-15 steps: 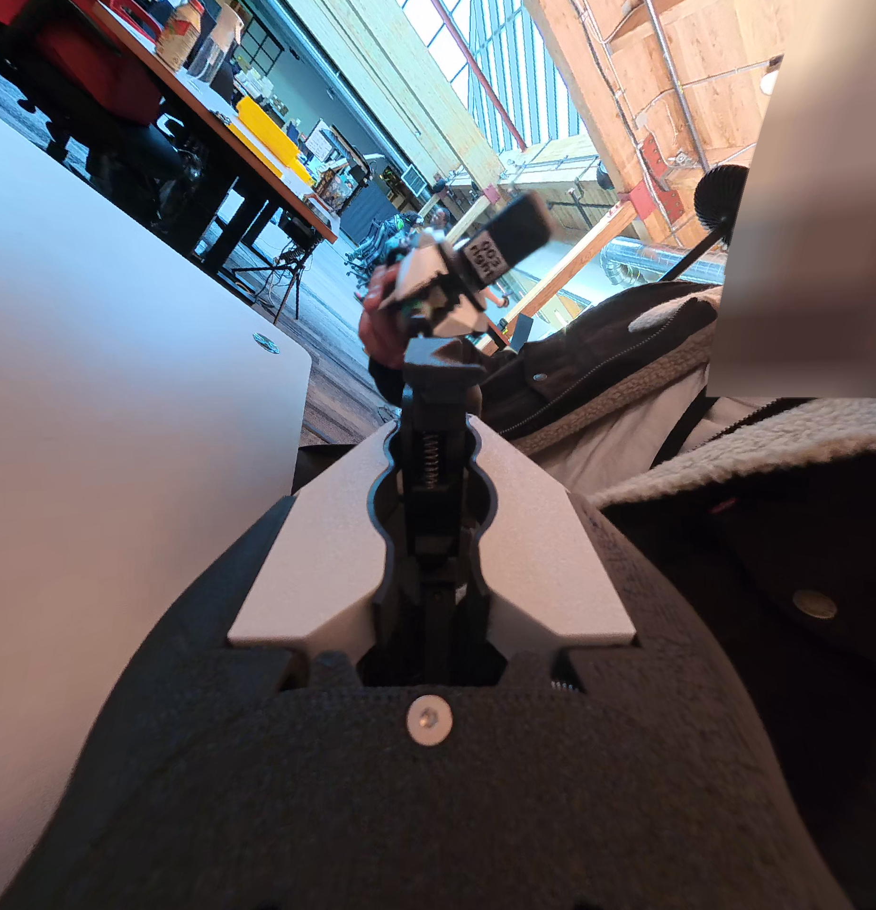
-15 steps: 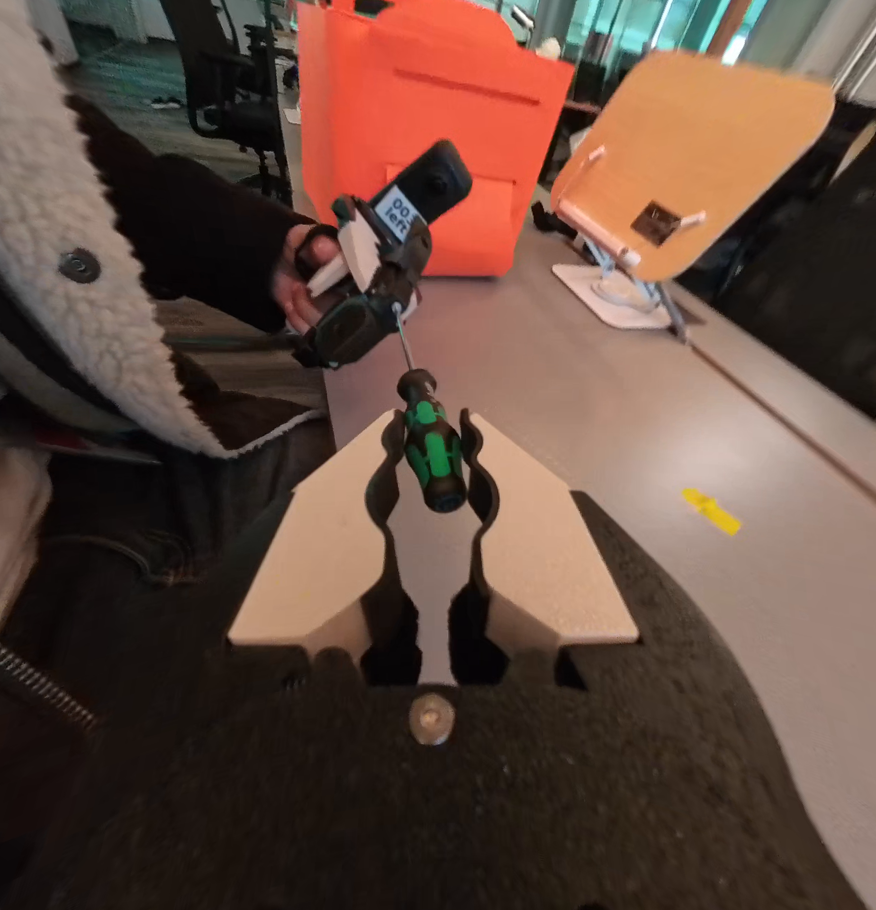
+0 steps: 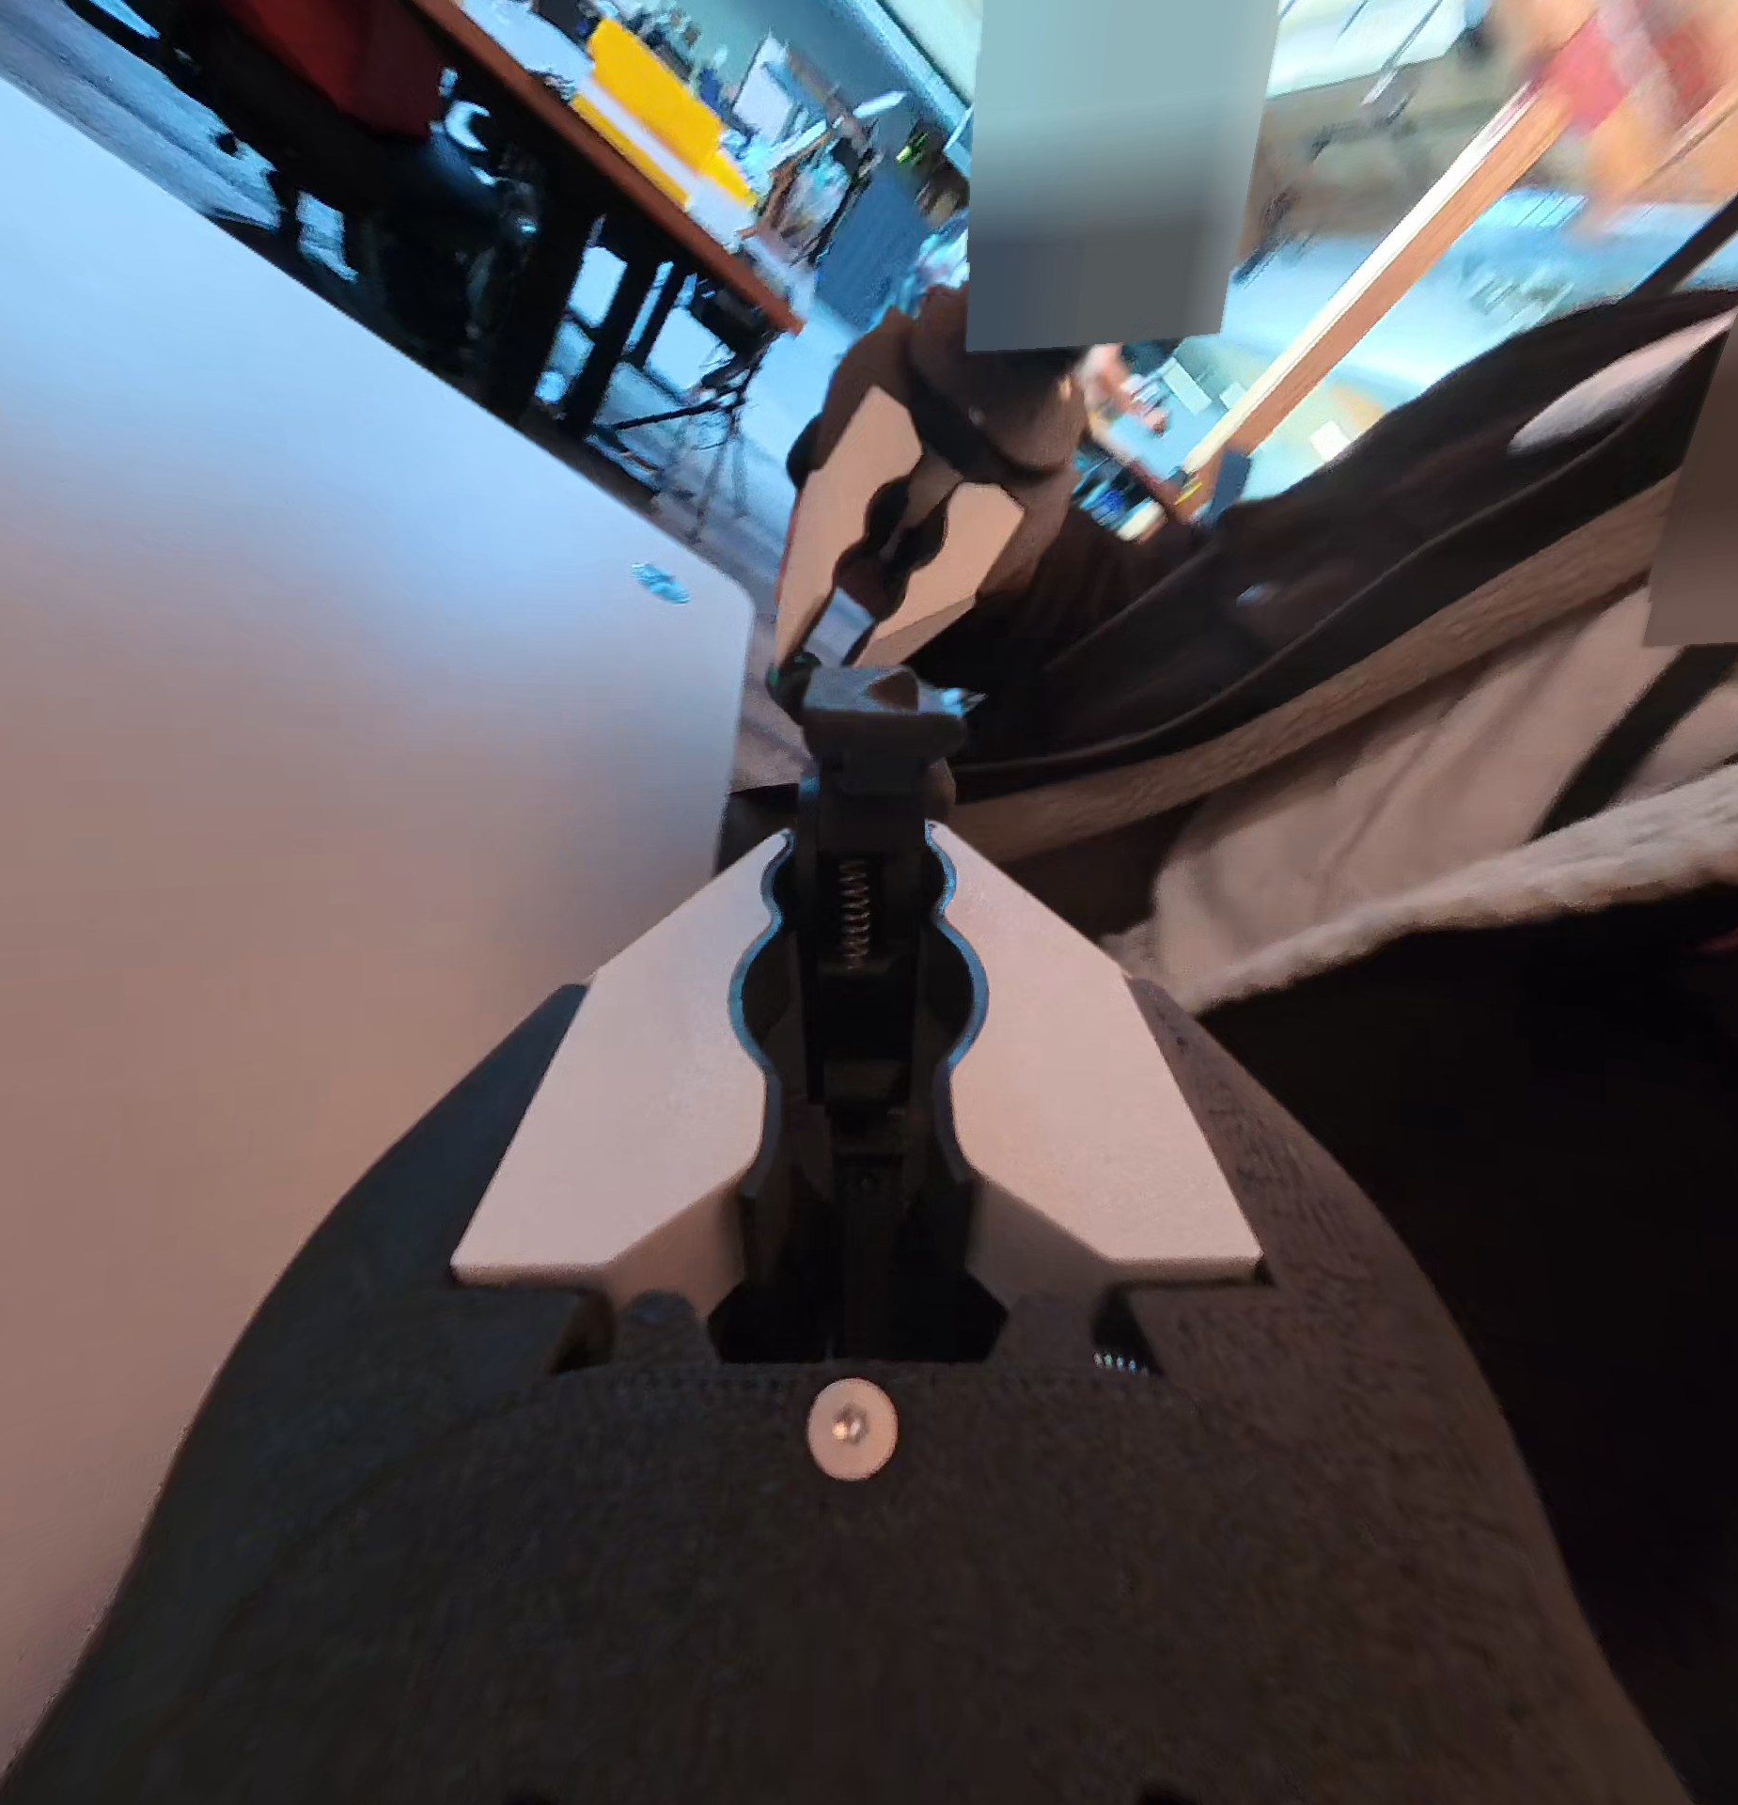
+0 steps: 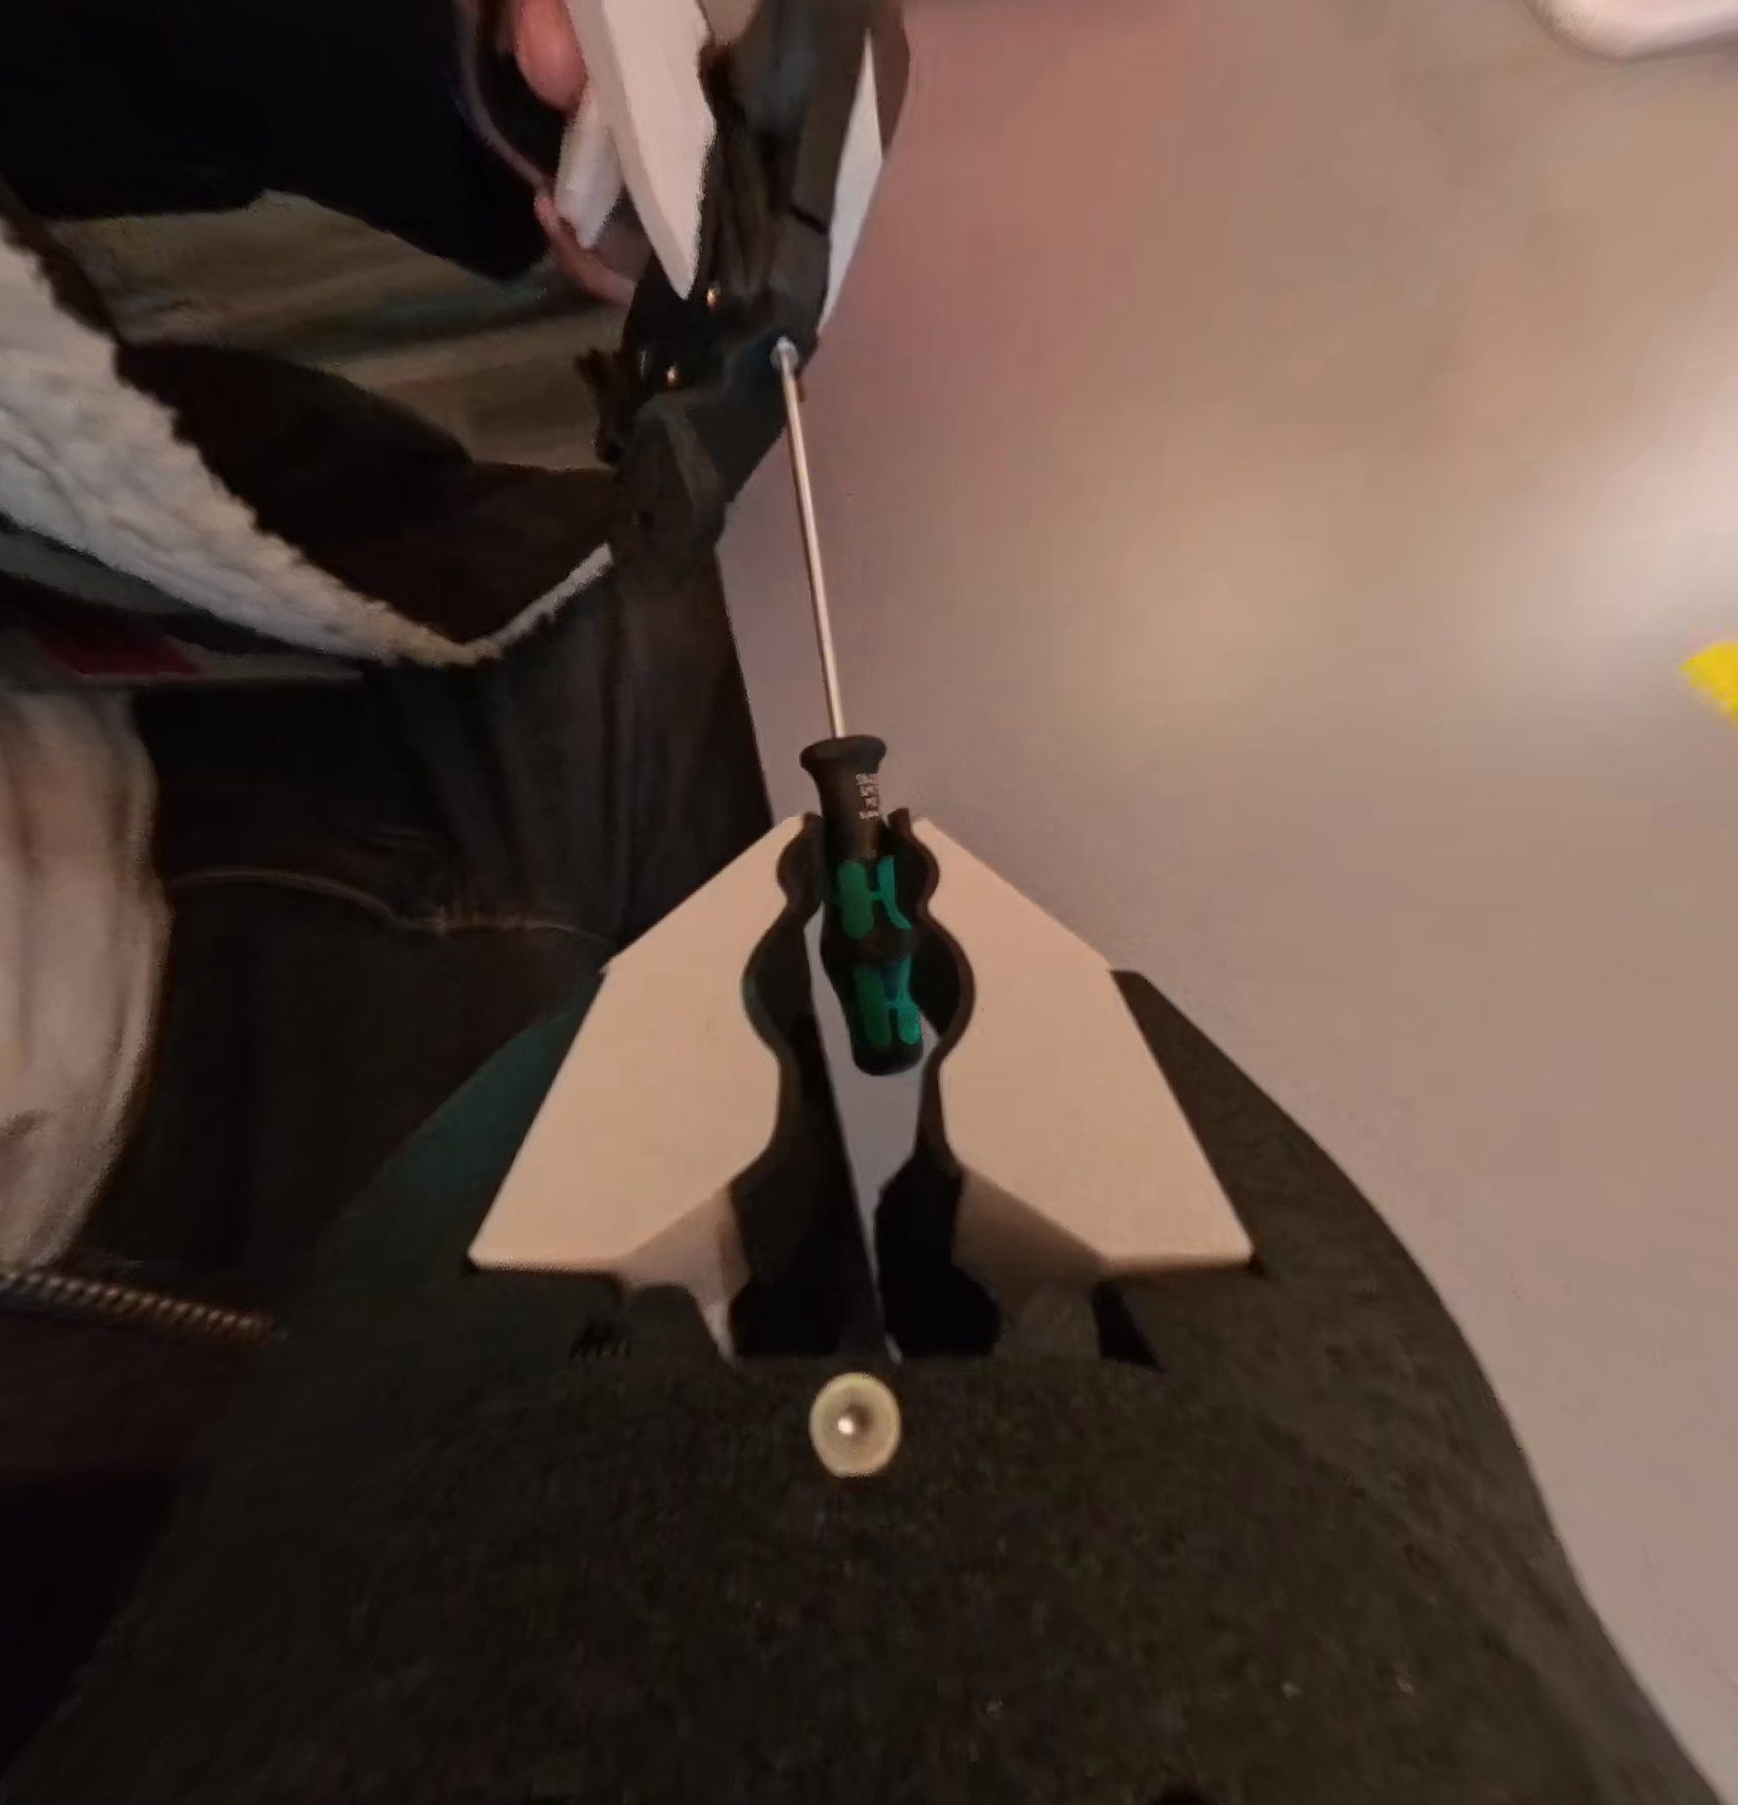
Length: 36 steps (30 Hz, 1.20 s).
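Closer now — screwdriver [image 4: 869,938], perhaps touching tool [image 3: 869,938]

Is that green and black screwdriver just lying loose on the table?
No. The right gripper clamps the screwdriver by its handle, lifted above the grey table, its shaft pointing at the black part the left gripper holds.

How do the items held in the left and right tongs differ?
The left tongs are shut on a black spring-loaded tool, chunky and all dark. The right tongs are shut on a screwdriver with a green-and-black handle and a thin bare metal shaft. The tool is gripped along its body, the screwdriver by its handle. The shaft's tip meets the tool's head.
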Each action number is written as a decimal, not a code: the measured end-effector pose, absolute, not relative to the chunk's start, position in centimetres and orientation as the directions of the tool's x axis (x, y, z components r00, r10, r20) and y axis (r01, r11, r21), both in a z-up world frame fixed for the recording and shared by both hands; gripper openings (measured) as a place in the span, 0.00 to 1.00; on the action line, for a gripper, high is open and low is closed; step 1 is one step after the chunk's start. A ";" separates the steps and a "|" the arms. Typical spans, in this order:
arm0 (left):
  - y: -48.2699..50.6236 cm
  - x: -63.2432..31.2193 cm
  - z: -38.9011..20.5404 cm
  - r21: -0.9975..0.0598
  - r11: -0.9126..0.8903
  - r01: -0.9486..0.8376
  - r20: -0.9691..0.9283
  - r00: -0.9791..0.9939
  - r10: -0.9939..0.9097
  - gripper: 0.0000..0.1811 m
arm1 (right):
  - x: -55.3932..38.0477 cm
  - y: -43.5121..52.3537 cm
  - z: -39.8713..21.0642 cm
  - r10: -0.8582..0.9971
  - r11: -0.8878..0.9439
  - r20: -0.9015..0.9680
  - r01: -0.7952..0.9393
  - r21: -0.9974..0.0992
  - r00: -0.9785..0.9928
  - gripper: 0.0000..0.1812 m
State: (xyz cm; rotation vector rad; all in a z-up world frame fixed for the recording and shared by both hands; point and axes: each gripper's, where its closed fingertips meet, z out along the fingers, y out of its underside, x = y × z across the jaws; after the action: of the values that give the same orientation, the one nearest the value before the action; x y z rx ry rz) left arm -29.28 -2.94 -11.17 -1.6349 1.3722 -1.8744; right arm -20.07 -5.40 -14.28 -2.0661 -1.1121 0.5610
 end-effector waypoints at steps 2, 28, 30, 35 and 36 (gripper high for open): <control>-2.9 -29.2 -11.6 -0.818 -0.445 -0.365 0.554 -0.288 -0.781 0.12 | -20.3 -5.7 -15.3 0.820 -0.508 -0.231 0.479 -0.716 0.524 0.07; 1.5 -27.9 -16.7 -0.799 -0.370 -0.474 0.457 -0.077 -0.886 0.12 | -19.2 0.1 -22.6 0.779 -0.191 0.352 0.731 -0.655 0.519 0.13; 1.5 -27.8 -16.8 -0.795 -0.376 -0.476 0.462 -0.074 -0.884 0.12 | -19.4 -0.2 -22.3 0.735 -0.103 0.475 0.771 -0.628 0.485 0.00; 1.2 -27.9 -17.3 -0.794 -0.346 -0.500 0.438 -0.076 -0.896 0.12 | -19.7 -0.8 -22.4 0.784 -0.100 0.452 0.805 -0.585 0.425 0.00; 1.3 -28.0 -17.0 -0.799 -0.349 -0.489 0.438 -0.076 -0.896 0.12 | -19.6 -0.6 -21.9 0.792 -0.114 0.418 0.782 -0.613 0.444 0.00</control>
State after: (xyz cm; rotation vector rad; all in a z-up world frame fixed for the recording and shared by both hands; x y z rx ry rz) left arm -27.96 1.28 -17.03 -1.8124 1.4901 -1.4053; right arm -19.59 -0.64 -21.89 -1.8828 -1.3302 0.0164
